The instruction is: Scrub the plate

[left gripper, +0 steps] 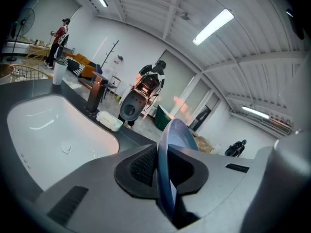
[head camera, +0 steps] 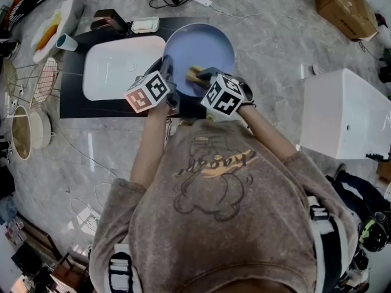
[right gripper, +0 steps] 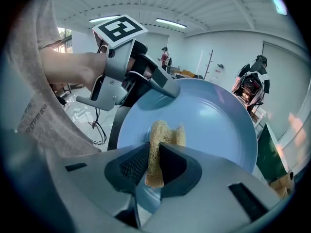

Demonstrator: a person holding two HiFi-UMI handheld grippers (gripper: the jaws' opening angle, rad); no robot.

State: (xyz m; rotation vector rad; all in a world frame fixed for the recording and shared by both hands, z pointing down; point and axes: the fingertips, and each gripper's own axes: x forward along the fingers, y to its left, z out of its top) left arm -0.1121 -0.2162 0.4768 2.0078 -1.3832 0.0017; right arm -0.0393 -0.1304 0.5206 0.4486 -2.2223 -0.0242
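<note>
A large pale blue plate [head camera: 201, 47] is held tilted over the black counter, beside the white sink. My left gripper [head camera: 172, 89] is shut on the plate's near rim; in the left gripper view the plate [left gripper: 177, 137] stands edge-on between the pads. My right gripper [head camera: 198, 78] is shut on a tan loofah scrubber [head camera: 194, 74]. In the right gripper view the scrubber [right gripper: 160, 147] lies against the plate's face [right gripper: 218, 125], and the left gripper [right gripper: 167, 89] shows clamped on the rim at upper left.
A white sink basin [head camera: 119, 66] is set in the black counter [head camera: 73, 99]. A soap dish [head camera: 145, 25] and a dark bottle [head camera: 110, 21] stand behind it. A wire rack [head camera: 36, 81], a cup [head camera: 66, 42] and dishes are at left. A white box [head camera: 345, 112] is at right.
</note>
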